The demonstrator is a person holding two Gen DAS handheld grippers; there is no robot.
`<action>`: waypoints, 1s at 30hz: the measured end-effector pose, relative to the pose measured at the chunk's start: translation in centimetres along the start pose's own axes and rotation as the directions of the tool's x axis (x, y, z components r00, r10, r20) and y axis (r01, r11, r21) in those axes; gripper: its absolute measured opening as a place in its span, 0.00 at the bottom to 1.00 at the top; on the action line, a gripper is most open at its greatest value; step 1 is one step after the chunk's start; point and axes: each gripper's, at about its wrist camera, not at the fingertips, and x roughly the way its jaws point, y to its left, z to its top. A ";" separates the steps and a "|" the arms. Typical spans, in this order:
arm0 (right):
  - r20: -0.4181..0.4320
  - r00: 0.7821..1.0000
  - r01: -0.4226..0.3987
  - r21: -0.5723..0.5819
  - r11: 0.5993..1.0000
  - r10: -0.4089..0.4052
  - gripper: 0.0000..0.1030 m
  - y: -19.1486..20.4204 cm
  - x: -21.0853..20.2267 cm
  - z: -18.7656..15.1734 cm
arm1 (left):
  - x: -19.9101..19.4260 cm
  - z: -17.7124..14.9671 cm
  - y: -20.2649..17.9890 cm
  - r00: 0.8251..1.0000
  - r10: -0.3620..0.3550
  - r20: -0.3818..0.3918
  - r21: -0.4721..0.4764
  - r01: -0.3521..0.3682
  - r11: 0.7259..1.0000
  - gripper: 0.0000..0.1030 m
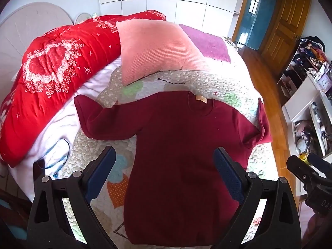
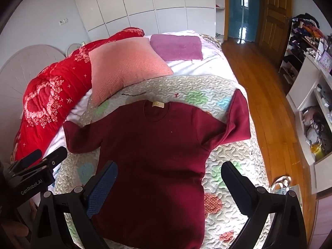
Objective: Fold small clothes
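Both tools, left (image 1: pixel 164 174) and right (image 2: pixel 169 184), hang released above the flat sweater (image 2: pixel 153 151); sleeves should fold inward first.

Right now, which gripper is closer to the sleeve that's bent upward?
The right hand-held gripper. Its open fingers hang over the dark red sweater on the side with the bent-up sleeve. The left hand-held gripper sits nearer the other sleeve.

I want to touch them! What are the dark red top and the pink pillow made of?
The dark red top looks like soft, matte knit fabric, maybe cotton fleece: no shine, and it lies limp with gentle creases. The pink pillow looks like plush ribbed cloth, with fine raised lines across it. The exact fibres can't be told.
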 end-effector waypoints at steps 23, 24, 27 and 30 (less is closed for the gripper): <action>-0.006 1.000 0.001 0.005 1.000 -0.001 0.97 -0.1 0.7 0.7 | 0.2 0.4 -1.7 1.000 -0.002 -0.013 0.024 0.002 1.000 0.93; -0.011 1.000 -0.001 0.008 1.000 0.002 0.97 0.0 0.8 0.7 | 0.3 0.4 -1.7 1.000 -0.001 -0.015 0.024 0.002 1.000 0.93; -0.028 1.000 -0.011 0.012 1.000 0.011 0.97 0.1 1.1 0.6 | 0.5 0.4 -1.4 1.000 -0.002 -0.019 0.016 0.002 1.000 0.93; -0.032 0.999 -0.017 0.014 1.000 0.018 0.97 0.3 1.2 0.7 | 0.8 0.3 -1.1 1.000 -0.004 -0.029 0.003 0.004 1.000 0.93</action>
